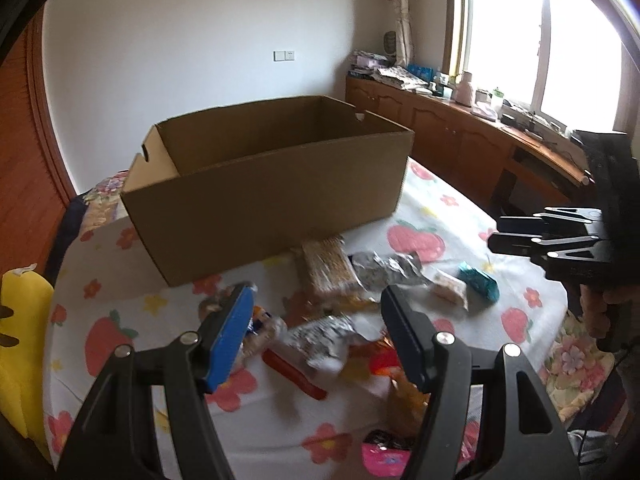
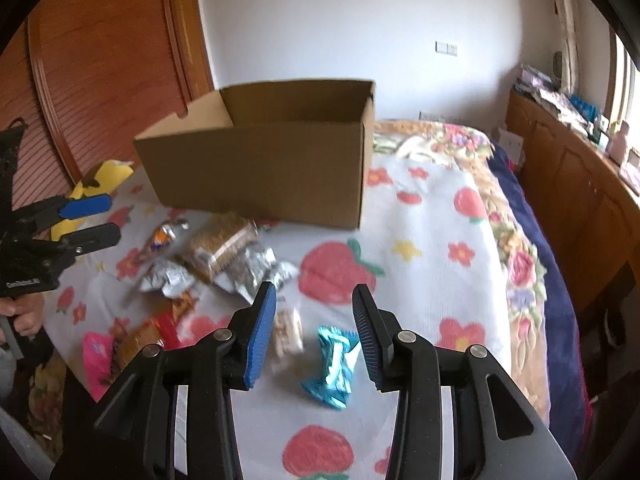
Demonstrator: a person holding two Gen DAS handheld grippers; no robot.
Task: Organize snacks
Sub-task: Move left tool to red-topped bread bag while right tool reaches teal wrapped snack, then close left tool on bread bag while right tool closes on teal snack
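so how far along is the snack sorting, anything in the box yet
Nothing visibly done: what shows of the inside of the cardboard box is bare, though its floor is hidden. In hand: nothing. The right gripper is open over the teal packet, the left gripper open over a silver packet. Left: all of it, including the cracker pack and the other wrappers on the strawberry blanket.

Loose wrapped snacks point(image 1: 332, 280) scattered on the strawberry blanket before an open cardboard box point(image 1: 272, 184).
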